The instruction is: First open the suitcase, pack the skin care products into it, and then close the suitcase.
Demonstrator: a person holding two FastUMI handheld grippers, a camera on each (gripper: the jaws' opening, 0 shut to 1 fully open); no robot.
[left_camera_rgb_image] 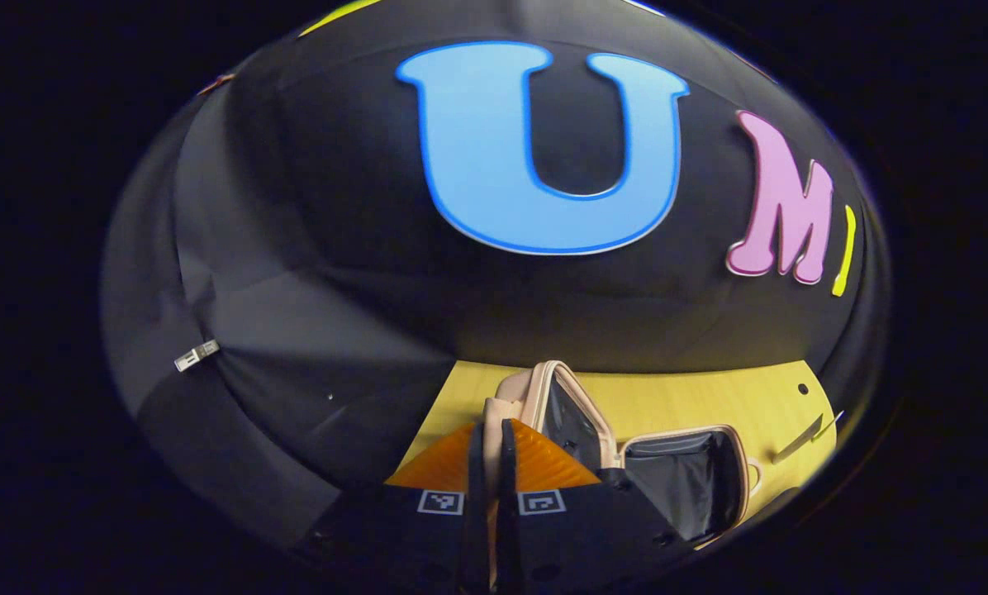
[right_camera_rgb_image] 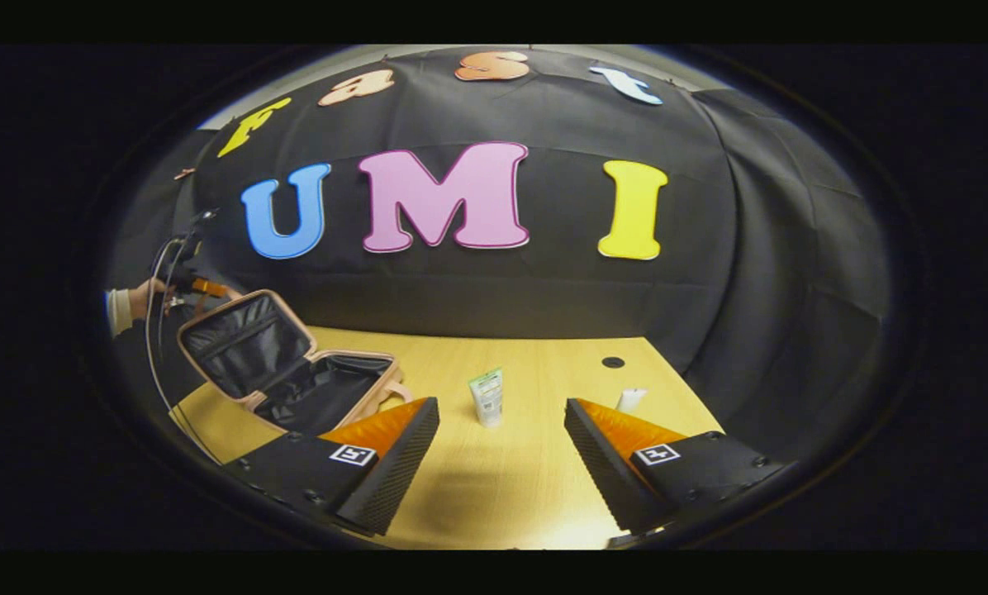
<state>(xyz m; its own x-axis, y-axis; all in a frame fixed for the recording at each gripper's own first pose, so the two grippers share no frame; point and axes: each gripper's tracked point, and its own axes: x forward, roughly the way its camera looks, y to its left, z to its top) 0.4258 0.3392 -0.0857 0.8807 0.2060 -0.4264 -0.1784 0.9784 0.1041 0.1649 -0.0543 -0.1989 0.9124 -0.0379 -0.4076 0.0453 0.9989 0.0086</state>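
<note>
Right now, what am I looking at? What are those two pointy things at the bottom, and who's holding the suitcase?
Those are grippers, two-finger tongs a person holds, one per hand, each carrying a camera. In the left gripper view, the left gripper is shut on the edge of the open suitcase's lid. The right gripper view looks past the open, empty right gripper at the wooden table. On it are the suitcase, a standing tube and a small white bottle. The person's hand shows far left.
</note>
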